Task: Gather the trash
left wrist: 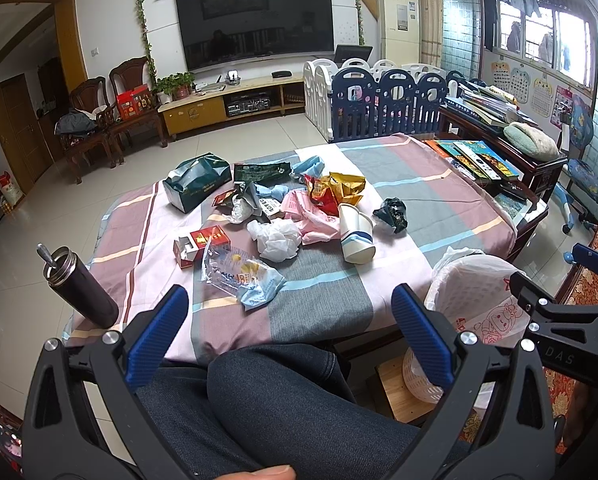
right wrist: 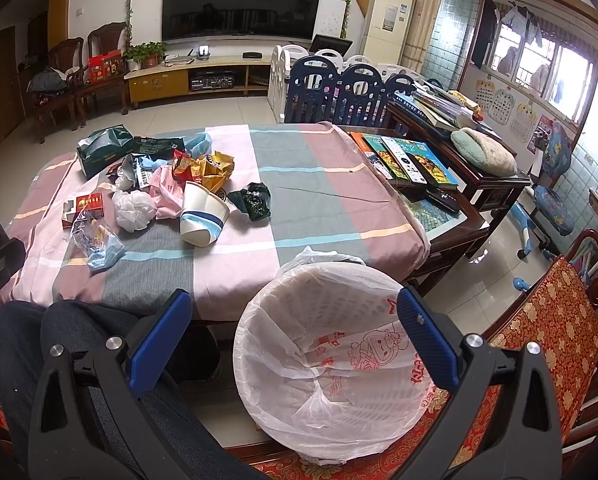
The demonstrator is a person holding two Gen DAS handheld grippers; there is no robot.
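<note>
Trash lies in a heap on the cloth-covered table point(left wrist: 319, 280): a crushed paper cup point(left wrist: 355, 232) point(right wrist: 201, 216), a white crumpled bag point(left wrist: 277, 238), a red cigarette box point(left wrist: 203, 246), a clear wrapper point(left wrist: 239, 272), a black bag point(left wrist: 391, 212), snack wrappers point(left wrist: 335, 188) and a green tissue box point(left wrist: 197, 180). A white bin with a plastic liner point(right wrist: 331, 344) point(left wrist: 471, 292) stands beside the table's near right corner. My left gripper point(left wrist: 289, 308) is open and empty above my lap, short of the table. My right gripper point(right wrist: 295, 320) is open and empty over the bin.
A dark thermos point(left wrist: 81, 284) stands at the table's near left corner. Books and remotes point(right wrist: 411, 156) lie on a side table point(right wrist: 495, 184) at the right. A red cushioned chair point(right wrist: 547, 328) is at the near right. My legs point(left wrist: 283, 404) are below the grippers.
</note>
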